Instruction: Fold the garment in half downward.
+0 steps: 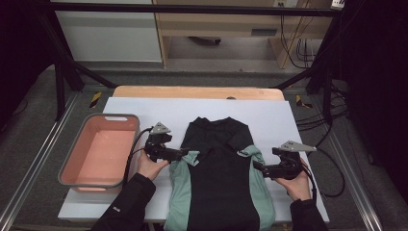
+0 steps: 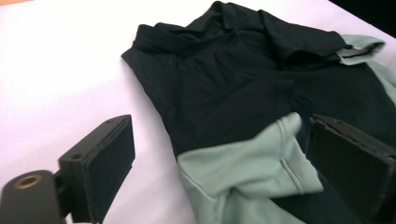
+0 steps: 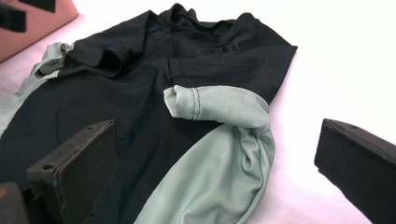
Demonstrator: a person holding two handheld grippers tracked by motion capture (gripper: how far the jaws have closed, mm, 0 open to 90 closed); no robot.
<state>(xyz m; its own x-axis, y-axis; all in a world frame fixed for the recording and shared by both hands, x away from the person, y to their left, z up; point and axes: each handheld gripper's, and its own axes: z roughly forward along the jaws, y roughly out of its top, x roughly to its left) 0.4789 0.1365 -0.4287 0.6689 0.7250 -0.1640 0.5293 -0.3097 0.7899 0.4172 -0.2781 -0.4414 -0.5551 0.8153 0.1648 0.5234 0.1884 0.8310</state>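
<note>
Lying flat on the white table cover (image 1: 298,120), the shirt (image 1: 219,173) is a short-sleeved top with a black middle panel, black collar and pale green sides and sleeves; its hem hangs toward the person's edge of the table and its collar points away. Both green sleeves are folded inward onto the black front, the cuff of each showing a stitched hem. At its near left edge the left gripper (image 1: 184,153) sits with its jaws spread wide; in the left gripper view the folded green sleeve (image 2: 252,163) lies between them, touching or just beside one pad, the other pad well clear over the white cover. At the shirt's right edge the right gripper (image 1: 257,167) has its jaws standing wide apart, pressing on nothing, with the other folded sleeve (image 3: 219,109) lying ahead between them. Farther left, beside the left hand (image 1: 150,168), stands a pink tub with a grey rim (image 1: 126,144), with nothing visible inside it. Beyond the cover, the wooden tabletop (image 1: 197,91) shows as a strip.
</note>
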